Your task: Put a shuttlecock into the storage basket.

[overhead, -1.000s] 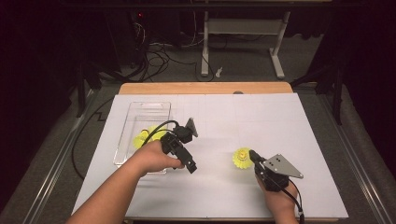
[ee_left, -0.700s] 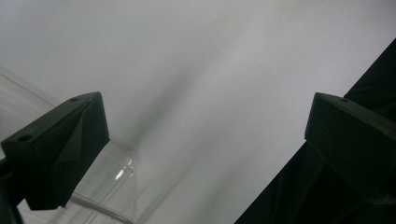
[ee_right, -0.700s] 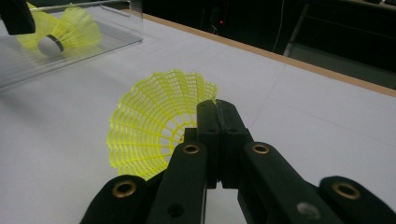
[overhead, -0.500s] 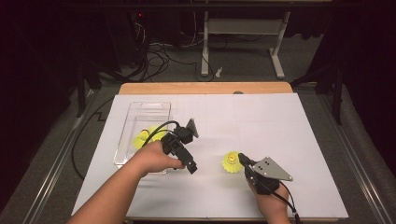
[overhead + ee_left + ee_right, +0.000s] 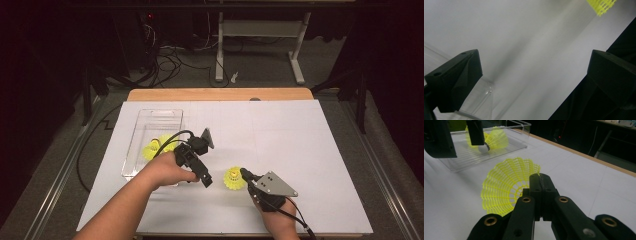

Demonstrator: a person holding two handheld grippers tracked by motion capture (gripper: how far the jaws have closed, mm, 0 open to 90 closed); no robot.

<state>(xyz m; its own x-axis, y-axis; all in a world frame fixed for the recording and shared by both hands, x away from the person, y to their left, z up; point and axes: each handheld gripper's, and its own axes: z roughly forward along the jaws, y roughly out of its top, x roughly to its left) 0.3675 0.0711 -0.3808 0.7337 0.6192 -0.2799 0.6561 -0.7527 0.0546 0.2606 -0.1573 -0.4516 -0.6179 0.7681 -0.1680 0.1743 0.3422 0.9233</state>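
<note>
A yellow mesh shuttlecock [image 5: 231, 179] hangs just above the white table, and my right gripper [image 5: 244, 173] is shut on the rim of its skirt. In the right gripper view the closed jaws pinch the skirt's edge [image 5: 506, 185]. Two more yellow shuttlecocks [image 5: 156, 146] lie in a clear plastic tray [image 5: 152, 117] at the left. My left gripper [image 5: 205, 179] hovers beside the tray's near right corner, jaws wide open with nothing between them [image 5: 531, 72]. The held shuttlecock [image 5: 601, 5] peeks in at the top of that view.
White paper [image 5: 300, 145] covers the table, with a wooden strip [image 5: 220, 94] along the far edge. The tray's corner [image 5: 484, 100] sits close under my left jaw. Cables and a stand's legs lie on the dark floor beyond.
My right gripper has carried the shuttlecock leftward, closer to the left gripper and the tray. The left hand has stayed where it was.
</note>
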